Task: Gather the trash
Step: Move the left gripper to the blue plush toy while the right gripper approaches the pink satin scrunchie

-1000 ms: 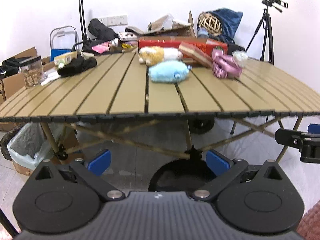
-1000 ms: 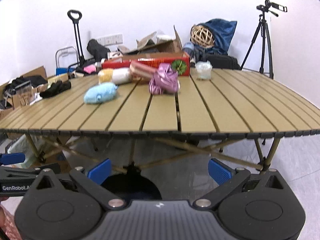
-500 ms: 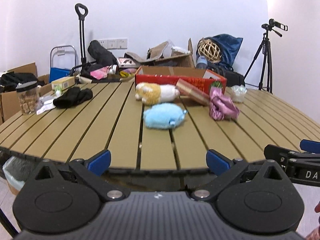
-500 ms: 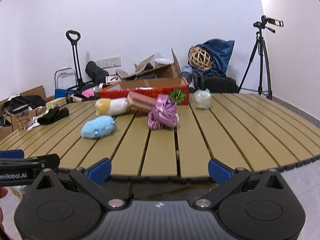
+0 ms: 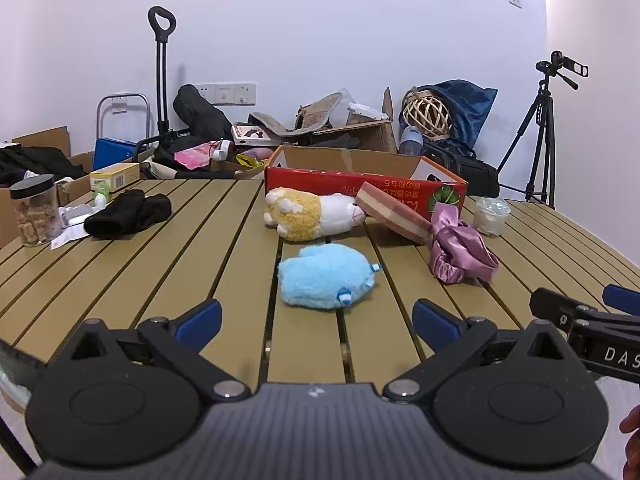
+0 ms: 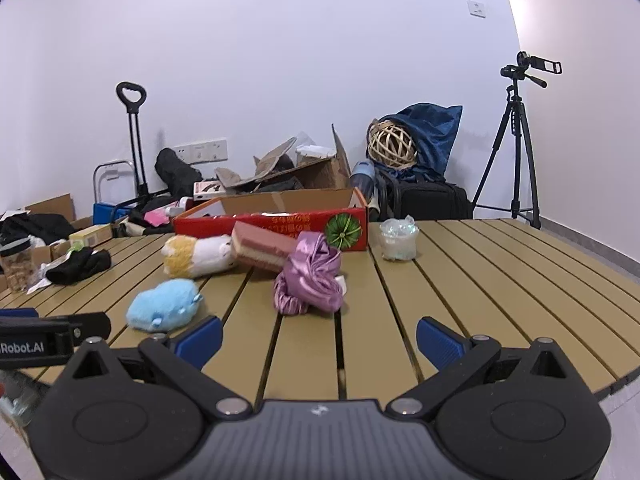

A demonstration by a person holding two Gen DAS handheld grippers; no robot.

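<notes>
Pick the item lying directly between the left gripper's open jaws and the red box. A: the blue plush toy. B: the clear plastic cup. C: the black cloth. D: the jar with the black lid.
A: the blue plush toy lies on the table slats straight ahead of the left gripper, with the red box behind it.

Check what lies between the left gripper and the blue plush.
Only bare table slats separate the left gripper from the blue plush, shown in the left wrist view.
</notes>
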